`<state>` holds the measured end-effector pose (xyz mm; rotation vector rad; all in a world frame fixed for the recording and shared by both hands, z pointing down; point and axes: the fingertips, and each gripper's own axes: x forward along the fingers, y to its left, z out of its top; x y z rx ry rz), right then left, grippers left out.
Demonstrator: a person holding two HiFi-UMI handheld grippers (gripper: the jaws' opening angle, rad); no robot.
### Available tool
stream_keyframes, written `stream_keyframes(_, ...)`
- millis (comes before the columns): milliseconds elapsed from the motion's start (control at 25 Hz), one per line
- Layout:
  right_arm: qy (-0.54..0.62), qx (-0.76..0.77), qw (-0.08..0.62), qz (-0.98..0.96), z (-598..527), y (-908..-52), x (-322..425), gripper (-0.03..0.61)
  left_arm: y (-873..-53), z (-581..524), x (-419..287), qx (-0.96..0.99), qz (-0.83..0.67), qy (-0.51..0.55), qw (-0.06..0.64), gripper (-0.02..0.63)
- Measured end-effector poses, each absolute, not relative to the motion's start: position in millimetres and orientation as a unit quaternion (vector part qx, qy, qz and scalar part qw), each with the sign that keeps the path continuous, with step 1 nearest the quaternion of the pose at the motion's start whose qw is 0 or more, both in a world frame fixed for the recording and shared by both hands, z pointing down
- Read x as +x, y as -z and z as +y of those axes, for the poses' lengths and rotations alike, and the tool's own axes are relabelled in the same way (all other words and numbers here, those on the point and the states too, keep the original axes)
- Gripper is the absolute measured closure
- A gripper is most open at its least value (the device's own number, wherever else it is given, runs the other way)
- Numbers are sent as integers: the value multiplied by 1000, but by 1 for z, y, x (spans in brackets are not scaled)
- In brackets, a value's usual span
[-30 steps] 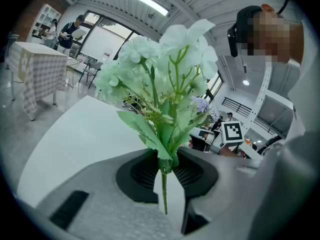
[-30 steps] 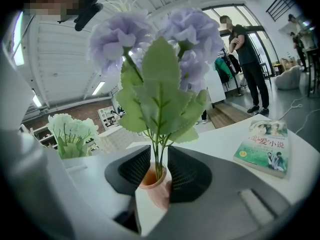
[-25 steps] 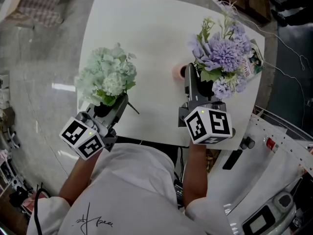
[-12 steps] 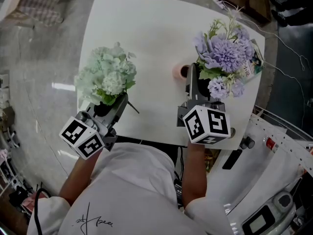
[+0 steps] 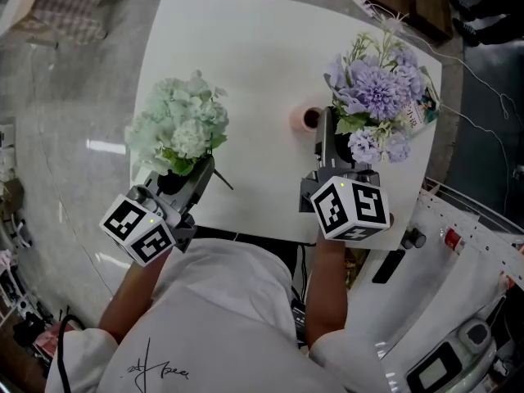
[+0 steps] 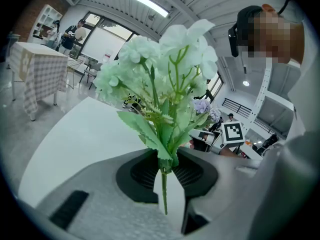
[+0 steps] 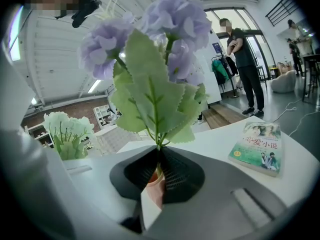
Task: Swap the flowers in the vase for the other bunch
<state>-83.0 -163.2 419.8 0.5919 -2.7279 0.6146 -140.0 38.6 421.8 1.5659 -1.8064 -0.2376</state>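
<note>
My left gripper point(image 5: 187, 169) is shut on the stems of a pale green flower bunch point(image 5: 180, 125), which it holds upright over the left of the white table point(image 5: 246, 47). In the left gripper view the green bunch point(image 6: 160, 79) rises from between the closed jaws of the left gripper point(image 6: 167, 159). My right gripper point(image 5: 327, 133) has just been closing its jaws on the stems of the purple bunch point(image 5: 377, 92), right above the small pink vase point(image 5: 307, 119). The right gripper view shows the right gripper point(image 7: 159, 164) with its pads pressed on the purple bunch point(image 7: 160, 39) and the vase point(image 7: 154, 191) below.
A paperback book point(image 5: 419, 109) lies at the table's right edge, behind the purple flowers, and shows again as the book point(image 7: 257, 146). A checked-cloth table point(image 5: 65, 6) stands far left. White equipment point(image 5: 458, 285) sits at the lower right. A person point(image 7: 245, 59) stands beyond the table.
The right gripper's jaws have closed on the purple bunch's stems, and the bunch has shifted slightly right and straightened. The left gripper and green bunch have not moved.
</note>
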Motion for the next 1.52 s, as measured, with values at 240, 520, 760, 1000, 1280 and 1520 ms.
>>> stream_keyframes(240,-214,208,136,-945,-166,-417,-81,554,-422,39,-140,609,-701,95,359,538)
stream_keyframes(520,-210,210,131,-946,-166,-413,-79,555,-420,37,-139,611,-701,100,354,538)
stream_keyframes(760,-204,207,128,-948,-165,-407,-76,555,-417,36,-139,612,-702,103,348,538)
stream_keyframes(1000,-200,206,127,-949,-163,-400,-77,555,-416,34,-138,615,-700,112,346,538)
stream_keyframes(1280,-190,211,119,-951,-162,-389,-73,555,-410,31,-137,622,-696,120,338,538)
stream_keyframes(1520,-185,213,113,-953,-158,-380,-70,555,-406,30,-136,627,-693,126,333,538)
